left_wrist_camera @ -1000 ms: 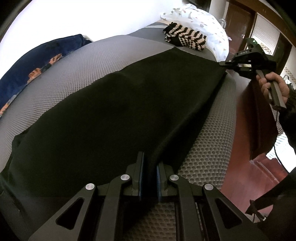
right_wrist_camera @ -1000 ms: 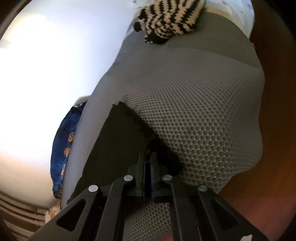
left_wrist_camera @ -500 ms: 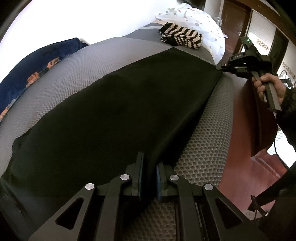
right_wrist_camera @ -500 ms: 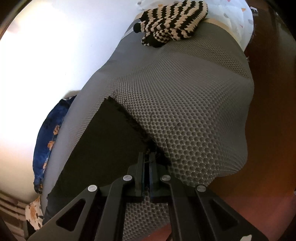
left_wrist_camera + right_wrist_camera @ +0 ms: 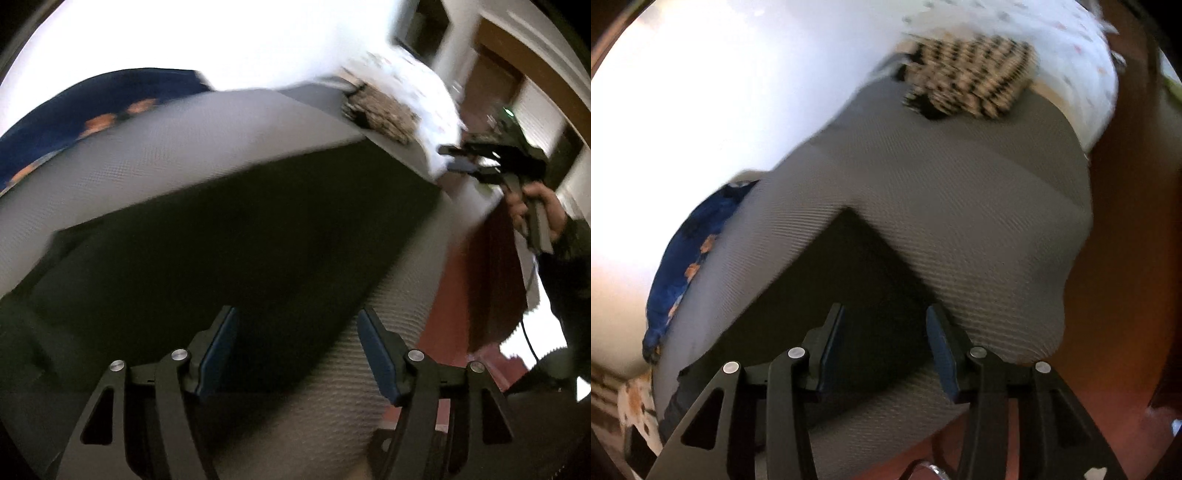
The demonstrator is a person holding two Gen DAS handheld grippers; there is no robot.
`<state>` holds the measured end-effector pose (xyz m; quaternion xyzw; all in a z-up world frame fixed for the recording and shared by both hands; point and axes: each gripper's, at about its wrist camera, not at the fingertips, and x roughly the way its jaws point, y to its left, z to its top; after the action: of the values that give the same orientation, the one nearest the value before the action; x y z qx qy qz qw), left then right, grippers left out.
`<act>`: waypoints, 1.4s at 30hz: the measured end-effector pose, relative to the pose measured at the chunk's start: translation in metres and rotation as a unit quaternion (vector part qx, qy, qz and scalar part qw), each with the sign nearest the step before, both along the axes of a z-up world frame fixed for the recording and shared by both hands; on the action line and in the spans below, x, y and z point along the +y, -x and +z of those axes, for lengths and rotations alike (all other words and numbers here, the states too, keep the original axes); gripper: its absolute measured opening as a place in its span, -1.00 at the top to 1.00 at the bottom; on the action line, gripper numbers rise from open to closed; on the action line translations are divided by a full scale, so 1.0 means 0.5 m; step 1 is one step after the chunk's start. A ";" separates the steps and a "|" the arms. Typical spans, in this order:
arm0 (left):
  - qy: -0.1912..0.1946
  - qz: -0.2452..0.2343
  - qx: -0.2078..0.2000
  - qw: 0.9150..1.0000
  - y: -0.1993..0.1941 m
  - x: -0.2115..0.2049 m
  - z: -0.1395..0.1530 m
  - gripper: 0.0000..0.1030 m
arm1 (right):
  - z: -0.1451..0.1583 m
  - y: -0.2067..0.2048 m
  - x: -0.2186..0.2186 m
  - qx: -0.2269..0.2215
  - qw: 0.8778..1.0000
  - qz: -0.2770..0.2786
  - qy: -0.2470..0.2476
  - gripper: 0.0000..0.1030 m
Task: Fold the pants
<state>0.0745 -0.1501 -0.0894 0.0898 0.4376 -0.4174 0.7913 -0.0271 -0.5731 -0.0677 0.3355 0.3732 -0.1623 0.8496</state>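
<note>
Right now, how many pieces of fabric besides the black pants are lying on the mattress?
3. A striped knit at the mattress's far end, a white patterned pillow just behind it, and a navy printed cloth along the wall-side edge. More may lie outside the views.

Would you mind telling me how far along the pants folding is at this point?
Done: the black pants lie flat as one long panel on the grey mattress. In hand: nothing; the left gripper and right gripper have just been opening, jaws apart with no cloth pinched. Left: folding that long panel across its length into a compact stack.
</note>
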 end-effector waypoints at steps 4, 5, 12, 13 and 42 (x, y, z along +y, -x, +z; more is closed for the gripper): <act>0.010 0.111 -0.013 0.994 -0.049 0.113 0.013 -0.31 | 0.030 -0.098 0.098 -0.012 0.996 0.084 -0.001 0.17; 0.008 0.139 -0.016 0.990 -0.060 0.141 0.014 -0.31 | 0.030 -0.126 0.129 -0.013 0.994 0.110 -0.005 0.17; -0.020 0.285 -0.035 0.958 -0.106 0.311 0.003 -0.31 | 0.008 -0.340 0.394 0.006 0.950 0.312 -0.024 0.17; -0.021 0.298 -0.035 0.954 -0.107 0.332 0.001 -0.31 | 0.005 -0.373 0.433 0.011 0.940 0.340 -0.027 0.17; -0.019 0.298 -0.049 0.953 -0.084 0.423 -0.064 -0.31 | -0.125 -0.609 0.878 0.070 0.824 0.559 0.067 0.84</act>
<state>0.1167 0.0615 -0.1215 -0.0092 0.4133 -0.1492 0.8982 0.2773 -0.1339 -0.1303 -0.0003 0.5435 0.2926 0.7867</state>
